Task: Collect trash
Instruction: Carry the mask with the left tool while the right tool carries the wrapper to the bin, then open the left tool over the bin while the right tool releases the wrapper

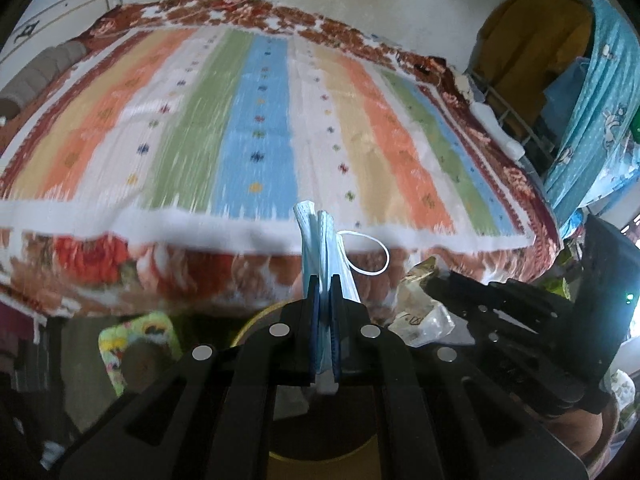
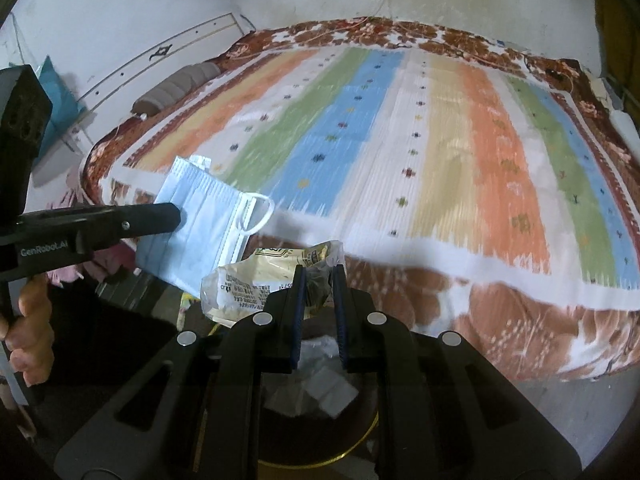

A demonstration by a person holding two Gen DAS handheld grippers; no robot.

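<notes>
The premises present as a lived-in home bedroom: a bed (image 2: pixel 520 320) against a stained white wall (image 2: pixel 120 8), covered by a floral blanket (image 1: pixel 100 264) and striped mat (image 1: pixel 260 120), with a cartoon-print curtain (image 1: pixel 596 100) hanging alongside.

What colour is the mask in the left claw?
Light blue face mask with white ear loops, clearest in the right wrist view.

The pleated pale-blue face mask (image 2: pixel 200 216) has white ear loops. The flat woven bedspread (image 1: pixel 256 120) carries orange, green, blue, cream and white stripes.
</notes>
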